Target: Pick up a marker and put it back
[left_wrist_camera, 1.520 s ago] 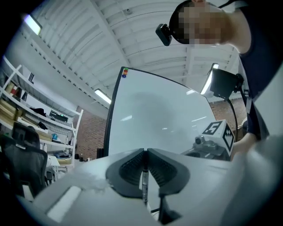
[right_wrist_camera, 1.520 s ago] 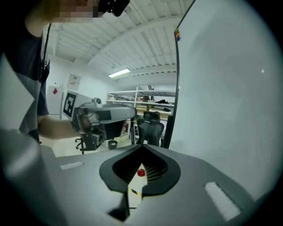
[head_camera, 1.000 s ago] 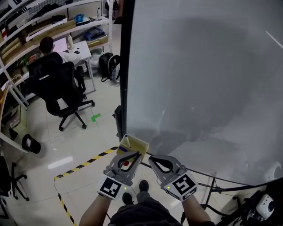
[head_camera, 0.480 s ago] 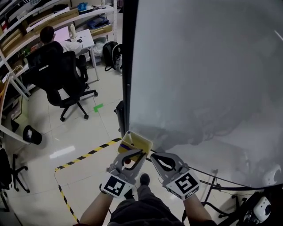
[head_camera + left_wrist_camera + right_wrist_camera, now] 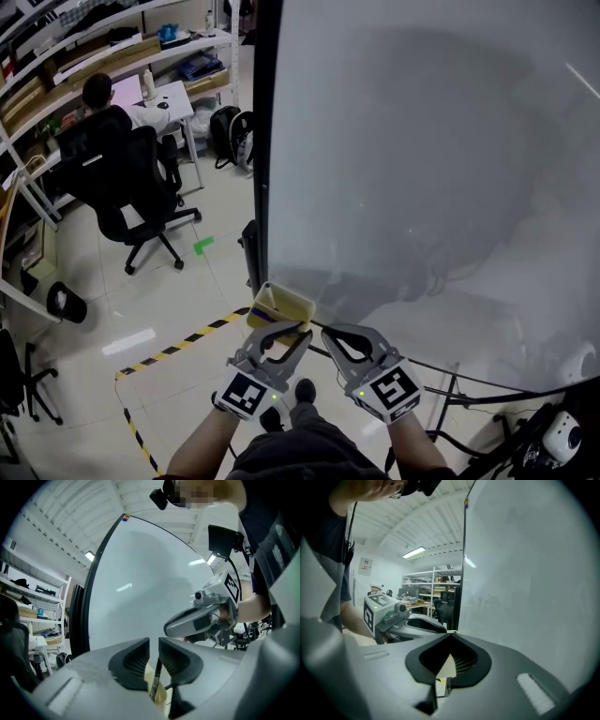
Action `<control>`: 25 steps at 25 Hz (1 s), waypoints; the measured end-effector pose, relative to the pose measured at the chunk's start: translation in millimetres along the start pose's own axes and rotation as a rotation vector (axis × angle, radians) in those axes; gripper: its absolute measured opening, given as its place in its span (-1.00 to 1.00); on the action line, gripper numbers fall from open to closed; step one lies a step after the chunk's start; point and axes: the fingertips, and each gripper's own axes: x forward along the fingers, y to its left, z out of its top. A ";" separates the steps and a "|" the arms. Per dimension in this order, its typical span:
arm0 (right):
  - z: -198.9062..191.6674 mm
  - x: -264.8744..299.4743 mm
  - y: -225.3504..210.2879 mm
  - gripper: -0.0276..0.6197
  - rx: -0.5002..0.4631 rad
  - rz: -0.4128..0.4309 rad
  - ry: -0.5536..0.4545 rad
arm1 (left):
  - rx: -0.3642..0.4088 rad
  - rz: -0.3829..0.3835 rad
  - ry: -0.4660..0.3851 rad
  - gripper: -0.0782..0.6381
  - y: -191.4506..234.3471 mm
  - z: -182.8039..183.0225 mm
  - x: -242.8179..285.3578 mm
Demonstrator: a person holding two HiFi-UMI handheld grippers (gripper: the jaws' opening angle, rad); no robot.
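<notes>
A yellow marker holder [image 5: 281, 305] hangs at the lower left corner of the whiteboard [image 5: 431, 169]. My left gripper [image 5: 283, 336] points at it from just below, its tips almost at the holder's rim. In the left gripper view a thin dark marker [image 5: 155, 677] stands in the narrow gap of my left gripper [image 5: 154, 643], its lower end over the yellow holder [image 5: 159, 693]. My right gripper [image 5: 336, 336] hovers beside it to the right, shut and holding nothing. In its own view my right gripper [image 5: 450, 634] has its tips touching, and the yellow holder [image 5: 446, 666] shows through the opening.
The whiteboard's black frame edge [image 5: 265, 141] runs down to a wheeled stand [image 5: 251, 253]. A person sits on a black office chair [image 5: 127, 178] at a desk to the far left. Yellow-black tape [image 5: 183, 342] crosses the tiled floor. Stand legs and cables [image 5: 469, 394] lie at lower right.
The red spot seen earlier between the left jaws no longer shows in the head view. Both grippers stay just below the yellow holder; the head view shifted slightly.
</notes>
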 end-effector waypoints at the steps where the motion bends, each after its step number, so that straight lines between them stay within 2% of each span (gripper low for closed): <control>1: 3.0 -2.8 -2.1 -0.91 0.003 -0.015 -0.008 | 0.004 -0.009 -0.012 -0.61 -0.4 5.7 -0.5; 5: 14.7 -16.1 -12.8 -0.91 -0.024 -0.078 -0.043 | 0.033 -0.019 -0.048 -0.61 0.5 23.6 1.0; 6: 18.3 -18.1 -13.5 -0.91 -0.028 -0.091 -0.055 | 0.040 -0.009 -0.054 -0.66 3.3 26.8 0.6; 8: 25.2 -21.2 -10.2 -0.91 -0.027 -0.104 -0.078 | 0.048 0.012 -0.063 -0.78 7.6 33.5 -3.7; 12: 38.2 -37.8 1.8 -0.91 -0.033 -0.116 -0.110 | 0.047 0.020 -0.076 -0.78 -0.7 54.0 -14.9; 15: 47.3 -48.9 12.2 -0.91 -0.043 -0.116 -0.135 | 0.060 0.021 -0.073 -0.78 -7.7 67.1 -26.8; 19: 46.4 -69.1 30.1 -0.91 -0.025 -0.102 -0.138 | 0.037 0.035 -0.085 -0.78 -22.6 83.9 -43.8; 25: 65.2 -105.7 39.0 -0.91 -0.062 -0.080 -0.168 | 0.029 0.081 -0.129 -0.78 -49.4 136.0 -52.7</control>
